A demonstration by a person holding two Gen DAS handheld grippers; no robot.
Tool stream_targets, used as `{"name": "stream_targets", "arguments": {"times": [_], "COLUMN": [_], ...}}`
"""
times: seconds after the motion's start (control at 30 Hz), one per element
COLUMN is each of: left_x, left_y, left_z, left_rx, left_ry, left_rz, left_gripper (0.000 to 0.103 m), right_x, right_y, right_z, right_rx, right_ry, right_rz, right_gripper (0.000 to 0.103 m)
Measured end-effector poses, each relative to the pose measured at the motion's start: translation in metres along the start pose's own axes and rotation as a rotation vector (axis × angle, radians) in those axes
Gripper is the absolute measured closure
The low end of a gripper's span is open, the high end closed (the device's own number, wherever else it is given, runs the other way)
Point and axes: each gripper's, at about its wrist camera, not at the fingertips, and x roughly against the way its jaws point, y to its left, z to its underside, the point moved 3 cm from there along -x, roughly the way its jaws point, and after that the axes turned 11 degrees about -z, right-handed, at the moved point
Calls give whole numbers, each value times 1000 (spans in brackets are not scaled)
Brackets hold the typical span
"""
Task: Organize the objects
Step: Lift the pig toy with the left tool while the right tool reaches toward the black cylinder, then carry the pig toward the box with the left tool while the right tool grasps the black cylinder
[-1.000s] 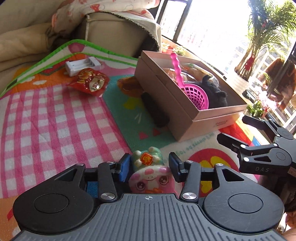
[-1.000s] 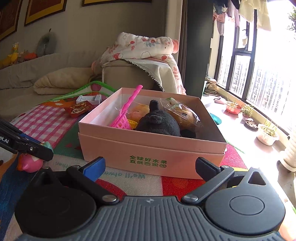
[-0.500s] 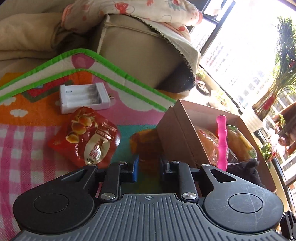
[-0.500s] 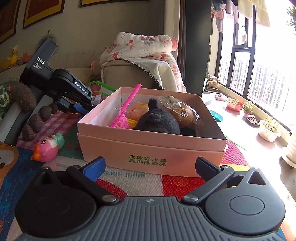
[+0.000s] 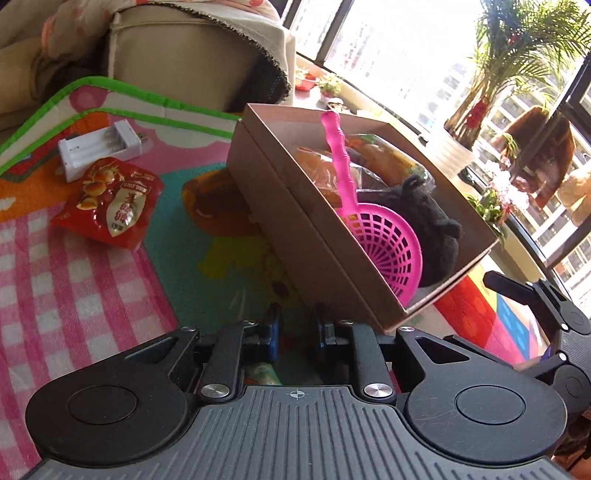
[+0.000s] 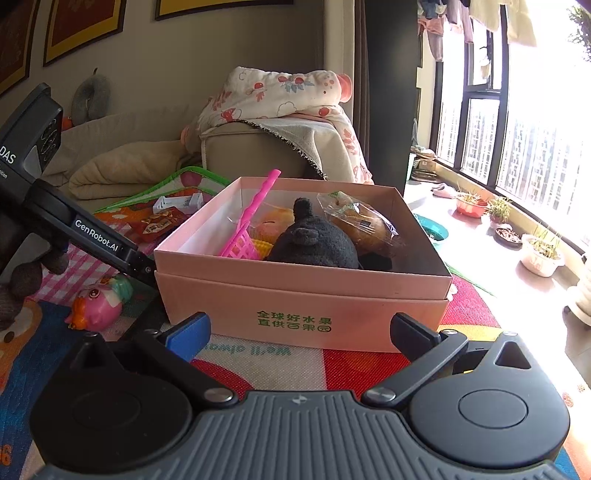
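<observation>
Claws first: left gripper [image 5: 295,334] is closed down with nothing visibly between its blue pads, just beside the pink box [image 5: 314,236] at its two o'clock. Right gripper [image 6: 299,338] stands wide apart and empty, box at twelve. Pink scoop [image 5: 384,240], black plush [image 6: 312,240] and wrapped bread [image 6: 364,221] lie inside. Pink toy figure [image 6: 98,304] lies on the mat [image 6: 351,365] at nine o'clock of the box; snack packet [image 5: 109,201] and white charger [image 5: 98,147] at the left gripper's eleven.

I am in a home's living room: a beige fabric sofa [image 6: 251,155] at my twelve o'clock carries a floral quilt [image 6: 288,92], framed pictures [image 6: 85,26] hang at eleven, laundry [image 6: 480,22] dries above tall windows [image 6: 517,147] at two, and a colourful children's play mat [image 5: 74,258] lies below me.
</observation>
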Motion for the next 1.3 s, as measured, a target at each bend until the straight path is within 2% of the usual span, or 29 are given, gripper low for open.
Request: {"name": "stream_targets", "arguments": {"times": [0.07, 0.17, 0.23, 0.27, 0.33, 0.4, 0.43, 0.57, 0.63, 0.67, 0.77, 0.83, 0.87, 0.97, 1.03, 1.13, 1.17, 1.3], "left_x": [11, 33, 49, 60, 74, 86, 91, 105, 103, 101, 89, 81, 77, 64, 56, 46, 46, 51], "left_y": [-4, -4, 0, 2, 8, 14, 17, 27, 27, 28, 27, 23, 20, 11, 5, -3, -5, 0], "left_z": [10, 17, 20, 20, 22, 30, 35, 58, 68, 70, 73, 71, 70, 67, 66, 65, 65, 66], "left_rx": [7, 42, 79, 98, 124, 145, 157, 196, 213, 222, 266, 277, 274, 260, 260, 248, 241, 249], "left_ry": [-1, -42, -95, -135, -190, -209, -208, -178, -154, -146, -135, -131, -133, -104, -84, -73, -85, -106], "left_rz": [16, 49, 16, -43, -174, -249, -259, -203, -189, -180, -143, -124, -106, -90, -69, -100, -114, -145], "left_gripper": [83, 83, 82, 82, 82, 82, 82, 82, 82, 82, 82, 80, 69, 48, 44, 51, 57, 58], "right_x": [3, 5, 6, 6, 4, -2, -5, -4, -3, -3, 3, 7, 9, 14, 12, 7, 5, -4], "right_y": [3, 18, 38, 50, 68, 75, 74, 54, 38, 31, 16, 16, 18, 26, 32, 35, 35, 31], "right_z": [0, 4, 8, 9, 9, 8, 7, 5, 3, 3, 4, 7, 9, 14, 14, 13, 12, 7], "right_rx": [0, -62, -47, -16, 44, 81, 94, 136, 149, 141, 80, 68, 71, 79, 77, 64, 62, 74], "right_ry": [15, 118, 161, 162, 160, 173, 178, 157, 148, 152, 162, 163, 166, 173, 173, 172, 175, 175], "right_rz": [-39, -250, -345, -356, -339, -306, -274, -117, -23, -2, -32, -59, -76, -127, -141, -140, -134, -59], "right_gripper": [0, 0, 0, 0, 1, 9, 10, 9, 7, 7, 0, 0, 0, 0, 0, 0, 0, 0]}}
